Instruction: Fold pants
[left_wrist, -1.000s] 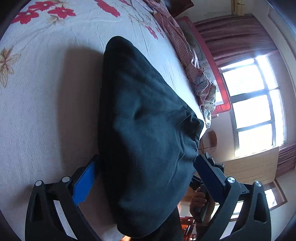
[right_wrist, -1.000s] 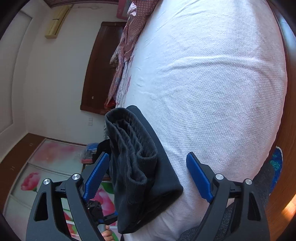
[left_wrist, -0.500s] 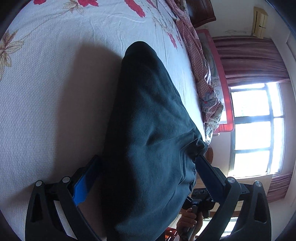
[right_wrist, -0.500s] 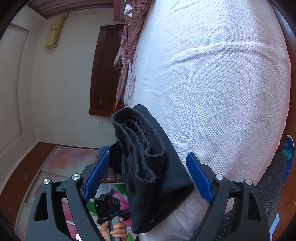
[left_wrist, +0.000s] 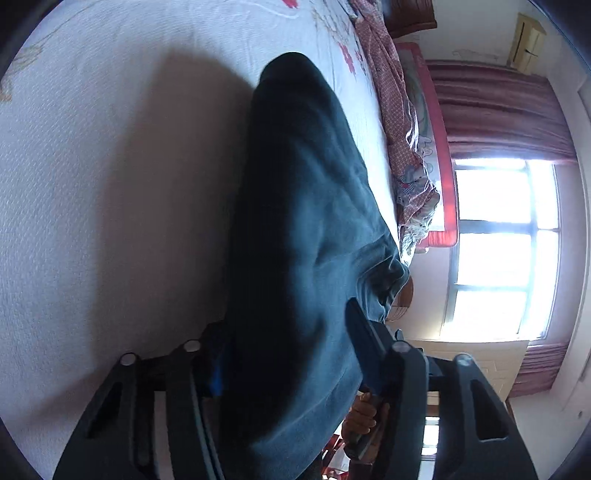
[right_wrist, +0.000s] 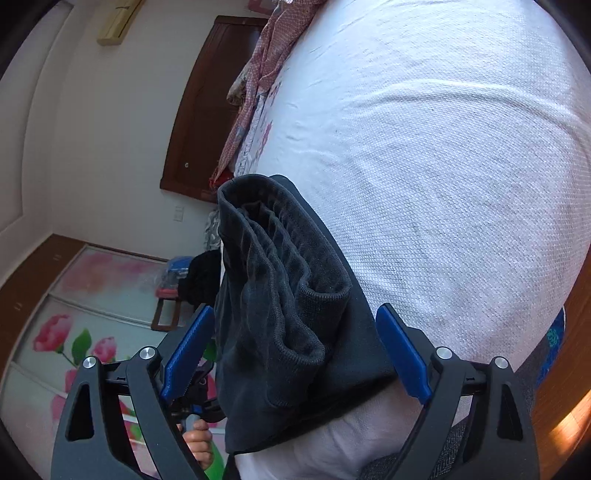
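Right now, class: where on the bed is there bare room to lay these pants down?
Bare sheet spreads right of the dark pants. In the left view, sheet lies bare left of them. The pink quilt crowds the far edge.

The dark pants (left_wrist: 295, 236) fill the gap between the left gripper (left_wrist: 291, 354) jaws, blocking the way forward. Left of them the white bedsheet (left_wrist: 110, 184) lies bare. A rumpled pink blanket (left_wrist: 402, 129) lines the far right edge. In the right view, bedsheet (right_wrist: 443, 166) right of the pants (right_wrist: 280, 295) is bare.
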